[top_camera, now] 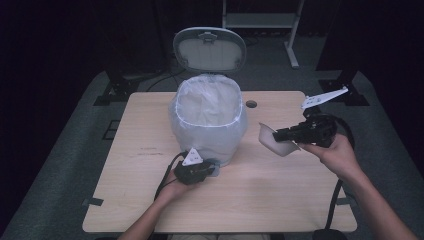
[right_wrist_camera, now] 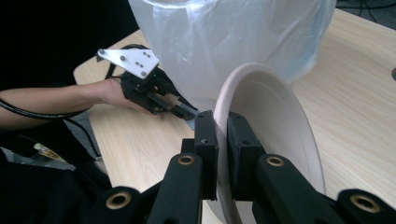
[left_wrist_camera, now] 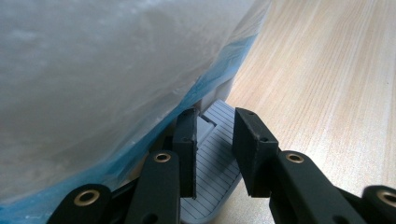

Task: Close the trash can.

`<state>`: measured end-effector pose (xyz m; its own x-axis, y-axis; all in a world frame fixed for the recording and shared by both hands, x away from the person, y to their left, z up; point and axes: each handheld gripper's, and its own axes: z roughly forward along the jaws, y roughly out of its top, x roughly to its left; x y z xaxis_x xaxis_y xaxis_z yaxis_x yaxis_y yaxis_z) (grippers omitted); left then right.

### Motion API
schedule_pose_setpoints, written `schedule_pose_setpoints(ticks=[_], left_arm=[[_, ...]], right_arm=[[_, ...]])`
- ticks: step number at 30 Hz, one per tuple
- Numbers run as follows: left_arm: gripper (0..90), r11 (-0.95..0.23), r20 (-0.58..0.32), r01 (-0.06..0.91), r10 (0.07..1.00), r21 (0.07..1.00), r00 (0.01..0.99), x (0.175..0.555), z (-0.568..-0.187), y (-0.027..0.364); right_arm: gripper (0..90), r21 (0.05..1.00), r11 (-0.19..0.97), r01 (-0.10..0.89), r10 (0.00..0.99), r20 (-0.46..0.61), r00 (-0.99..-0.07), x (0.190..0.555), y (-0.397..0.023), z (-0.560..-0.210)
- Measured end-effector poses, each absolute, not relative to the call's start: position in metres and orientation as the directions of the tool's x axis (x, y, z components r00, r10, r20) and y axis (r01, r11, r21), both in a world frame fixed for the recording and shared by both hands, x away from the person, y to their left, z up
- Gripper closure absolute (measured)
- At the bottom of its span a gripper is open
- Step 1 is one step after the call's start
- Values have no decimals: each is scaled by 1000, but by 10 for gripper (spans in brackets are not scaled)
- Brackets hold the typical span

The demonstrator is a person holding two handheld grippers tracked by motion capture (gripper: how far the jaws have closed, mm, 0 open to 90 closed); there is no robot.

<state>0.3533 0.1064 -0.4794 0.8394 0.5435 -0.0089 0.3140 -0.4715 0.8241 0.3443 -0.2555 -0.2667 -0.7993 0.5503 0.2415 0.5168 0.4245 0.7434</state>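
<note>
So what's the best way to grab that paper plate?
By its thin rim, coming edge-on, as the right gripper does now: its jaws pinch the plate with one pad on each face. The plate is wide, shallow and stands on edge, so the rim is probably the only part narrow enough to fit between them.

From above our side of the table [top_camera: 150, 200] we looked forward and down over the whole top, the lined bin [top_camera: 209, 120] at centre. Our left gripper view sat low and very near, facing along the jaws at the bin's pedal [left_wrist_camera: 212, 154] and bag wall. Our right gripper view looked across the table past a plate [right_wrist_camera: 275, 135] toward the same bin [right_wrist_camera: 233, 42], which all three shared.
</note>
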Motion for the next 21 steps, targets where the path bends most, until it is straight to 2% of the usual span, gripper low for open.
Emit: schedule_pose_setpoints(ticks=[11,13,21], left_arm=[[708,-472,-9,314,544,824,839,353,-479,106],[708,-473,-8,315,544,823,839,353,-479,106],[708,-472,-9,315,544,824,839,353,-479,106]], right_arm=[[835,742,444,502,547,220,-808,347,-251,-250],[834,751,422,508,534,247,-808,347,-251,-246],[835,740,433,515,538,246,-806,351,-250,-247]])
